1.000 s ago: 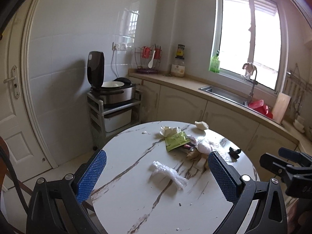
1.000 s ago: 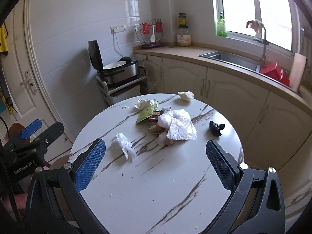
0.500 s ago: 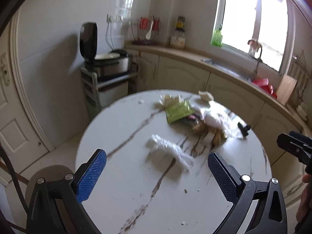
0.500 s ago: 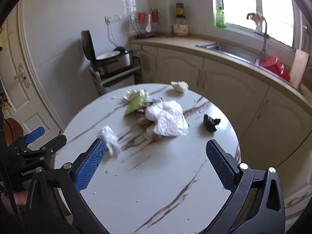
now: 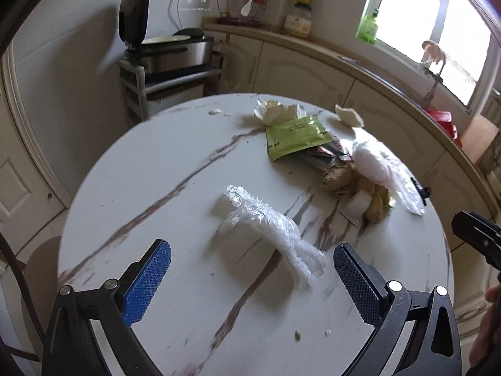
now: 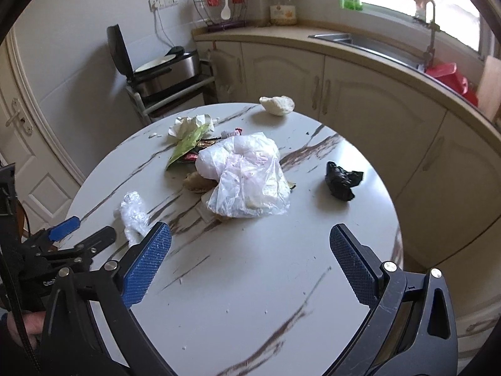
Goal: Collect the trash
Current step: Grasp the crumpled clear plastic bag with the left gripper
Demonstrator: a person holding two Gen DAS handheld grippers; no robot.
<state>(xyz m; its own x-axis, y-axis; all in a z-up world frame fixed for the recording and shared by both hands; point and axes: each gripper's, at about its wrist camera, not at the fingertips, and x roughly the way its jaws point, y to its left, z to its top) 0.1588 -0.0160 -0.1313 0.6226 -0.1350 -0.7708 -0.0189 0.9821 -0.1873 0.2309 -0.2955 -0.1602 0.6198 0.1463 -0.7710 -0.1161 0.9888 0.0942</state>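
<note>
Trash is all on the desk [image 6: 250, 282] and nothing is collected yet, as far as you can see. Take the clear plastic bag [image 6: 247, 175] at the middle as your landmark: a green wrapper [image 6: 184, 147] and crumpled tissue [image 6: 191, 123] lie just beyond it on the left, a pale lump [image 6: 277, 105] farther back, a black wad [image 6: 341, 180] to its right, and crinkled cling film [image 5: 269, 228] nearer you on the left. Your left hand-held gripper [image 5: 250, 269] hangs apart over that film, likely your first pick. Your right hand-held gripper [image 6: 250, 250] is also apart, holding nothing.

Trash-strewn round marble table [image 6: 281, 282]
</note>
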